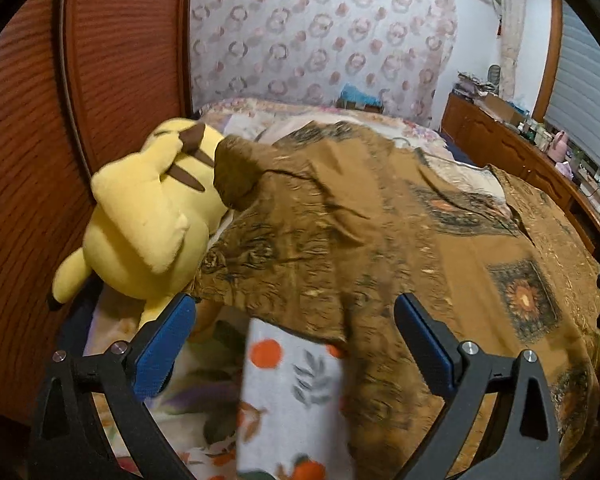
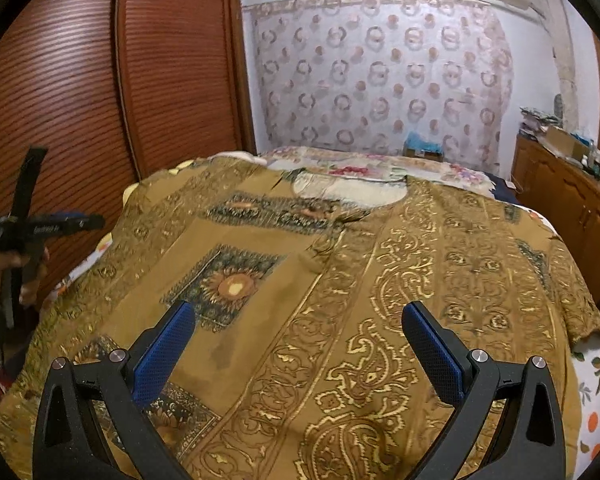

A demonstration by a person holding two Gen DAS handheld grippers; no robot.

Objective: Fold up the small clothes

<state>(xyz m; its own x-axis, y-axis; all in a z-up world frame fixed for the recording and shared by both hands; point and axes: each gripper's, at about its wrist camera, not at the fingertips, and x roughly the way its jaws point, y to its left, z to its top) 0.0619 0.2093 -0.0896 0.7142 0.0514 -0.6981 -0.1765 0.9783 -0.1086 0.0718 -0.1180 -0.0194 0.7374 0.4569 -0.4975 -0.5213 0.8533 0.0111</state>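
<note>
Two grippers: left gripper point(image 1: 294, 316) and right gripper point(image 2: 298, 322) both hung with jaws wide, gripping nothing.
Garment: brown patterned shirt point(image 2: 340, 280) lay spread over the bed, filling the centre of both views; its lower hem was cut off by the frame.
Hidden: plush toy point(image 1: 148, 216), upper left, partly under a sleeve.
Bedsheet: orange-print sheet point(image 1: 284, 392) mostly covered.
Blur: left view smeared.

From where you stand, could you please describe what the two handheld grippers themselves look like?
The left gripper and right gripper look alike: two matte black plastic fingers with triangular cut-outs, round silver bolt heads at the joints, and textured blue rubber pads on the inner faces. Seen from the right wrist view, the left gripper's black body carries small white lettering, too blurred to read. No sleeve is clearly visible.
</note>
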